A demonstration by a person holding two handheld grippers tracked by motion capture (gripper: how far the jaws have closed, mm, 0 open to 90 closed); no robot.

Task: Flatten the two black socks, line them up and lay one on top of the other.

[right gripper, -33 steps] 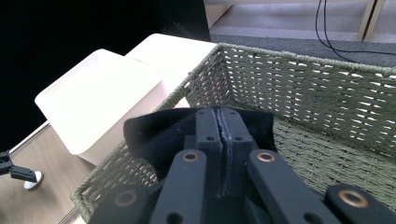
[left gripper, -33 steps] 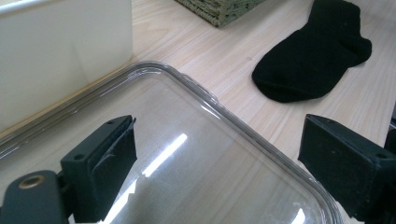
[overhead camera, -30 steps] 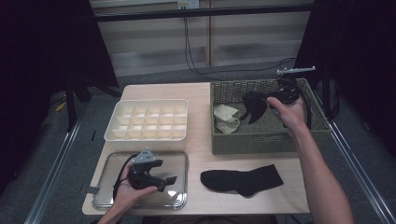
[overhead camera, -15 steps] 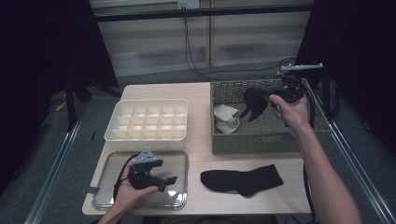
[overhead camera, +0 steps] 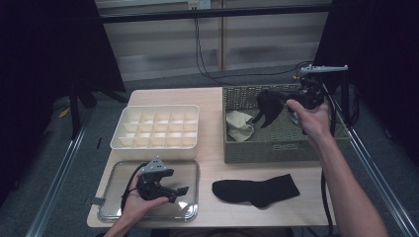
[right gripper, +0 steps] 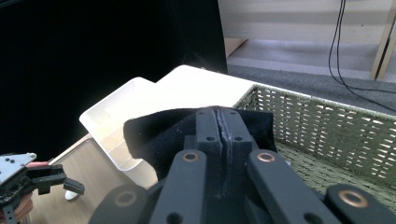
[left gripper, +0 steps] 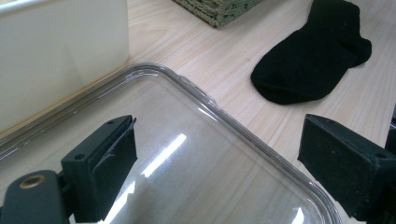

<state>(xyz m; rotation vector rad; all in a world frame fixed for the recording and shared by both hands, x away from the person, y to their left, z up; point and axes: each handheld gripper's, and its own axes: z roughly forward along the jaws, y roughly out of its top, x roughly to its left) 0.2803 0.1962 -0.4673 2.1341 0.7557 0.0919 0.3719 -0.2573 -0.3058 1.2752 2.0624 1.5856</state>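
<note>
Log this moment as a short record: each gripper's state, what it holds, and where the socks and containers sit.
left gripper: open, over the clear lid, holding nothing
right gripper: shut on black sock, above the wicker basket
second black sock: flat on the table, in front of the basket
beige sock: inside basket
divided white tray: left of basket

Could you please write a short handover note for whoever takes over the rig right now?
Right gripper: shut on a black sock, held above the basket.
Left gripper: open, empty, over the clear lid.
Second black sock lies flat on the table; a beige sock is in the basket.
The white divider box looks empty.
Left, probably: set down the held sock, fetch the beige one.
</note>
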